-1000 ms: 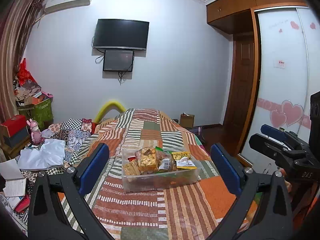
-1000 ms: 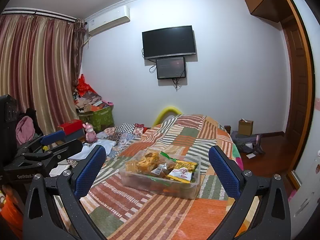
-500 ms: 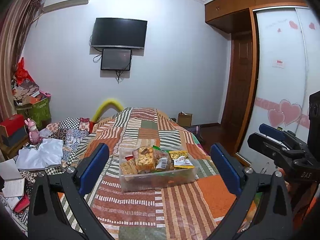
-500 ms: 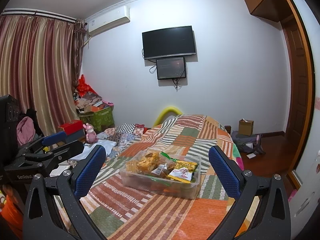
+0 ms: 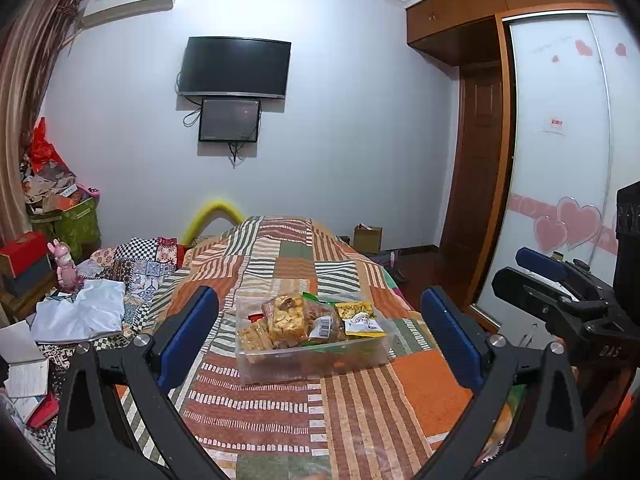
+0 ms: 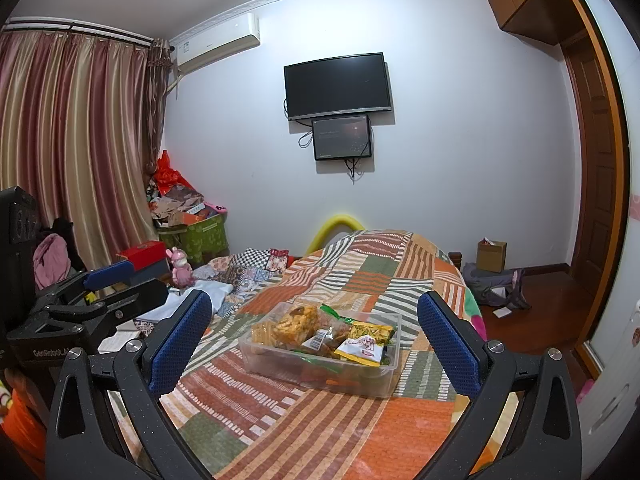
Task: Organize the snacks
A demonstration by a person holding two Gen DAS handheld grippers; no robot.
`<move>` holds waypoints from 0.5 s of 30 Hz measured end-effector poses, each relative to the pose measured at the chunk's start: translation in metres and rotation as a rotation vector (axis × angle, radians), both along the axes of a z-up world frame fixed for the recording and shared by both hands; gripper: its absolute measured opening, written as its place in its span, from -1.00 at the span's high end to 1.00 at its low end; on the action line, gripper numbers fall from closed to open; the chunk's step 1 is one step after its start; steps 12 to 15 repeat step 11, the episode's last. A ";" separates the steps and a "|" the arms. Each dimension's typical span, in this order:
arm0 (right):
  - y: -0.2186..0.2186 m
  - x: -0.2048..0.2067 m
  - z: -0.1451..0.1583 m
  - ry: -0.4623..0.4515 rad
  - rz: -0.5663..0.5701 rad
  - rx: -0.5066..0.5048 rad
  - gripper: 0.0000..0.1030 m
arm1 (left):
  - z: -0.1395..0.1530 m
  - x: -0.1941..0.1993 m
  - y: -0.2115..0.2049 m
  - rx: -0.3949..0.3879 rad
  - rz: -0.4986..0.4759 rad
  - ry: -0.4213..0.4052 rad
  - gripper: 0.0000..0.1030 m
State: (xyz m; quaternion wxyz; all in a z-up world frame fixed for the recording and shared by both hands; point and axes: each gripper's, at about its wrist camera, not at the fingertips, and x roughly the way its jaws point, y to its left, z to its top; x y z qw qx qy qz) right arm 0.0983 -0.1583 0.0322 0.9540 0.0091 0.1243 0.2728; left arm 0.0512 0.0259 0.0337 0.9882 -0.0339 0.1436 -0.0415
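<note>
Hovering above the near end of the bed (image 5: 280,412), both tools spread wide and pinching nothing: left tool (image 5: 320,336), right tool (image 6: 316,340). Sitting mid-bed on the patchwork quilt (image 6: 372,276), a clear plastic bin (image 5: 312,360), dead ahead at 12 o'clock from either tool. Already lying inside it: orange snack packs (image 5: 285,322), a yellow packet (image 6: 362,346) toward 3 o'clock, a barcoded wrapper between them. Seeing no loose snacks on the quilt around the bin; judging the gathering largely done, with perhaps only tidying or moving the bin remaining. Noting soft, uneven bedding under the bin. Taking in the room: wall television (image 5: 235,68) at 12 o'clock, striped curtains (image 6: 72,152) at 9, wardrobe with hearts (image 5: 560,184) at 3, heaped clutter (image 5: 60,208) at 9.
</note>
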 end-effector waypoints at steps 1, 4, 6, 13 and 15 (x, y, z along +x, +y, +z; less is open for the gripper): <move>0.000 0.000 0.000 0.000 0.000 0.001 -0.99 | 0.000 0.000 0.000 0.001 -0.001 0.001 -0.99; -0.001 0.001 0.000 0.003 0.001 0.003 -0.99 | -0.001 0.000 0.000 -0.004 -0.001 0.000 -0.99; -0.001 0.000 0.000 0.003 0.001 0.002 -0.99 | 0.000 0.000 0.000 -0.010 -0.008 0.003 -0.99; -0.001 0.000 0.000 0.003 0.001 0.003 -0.99 | 0.000 -0.001 -0.001 -0.003 -0.008 0.002 -0.99; -0.001 0.000 0.000 0.003 0.001 0.003 -0.99 | 0.000 -0.001 -0.001 -0.003 -0.008 0.002 -0.99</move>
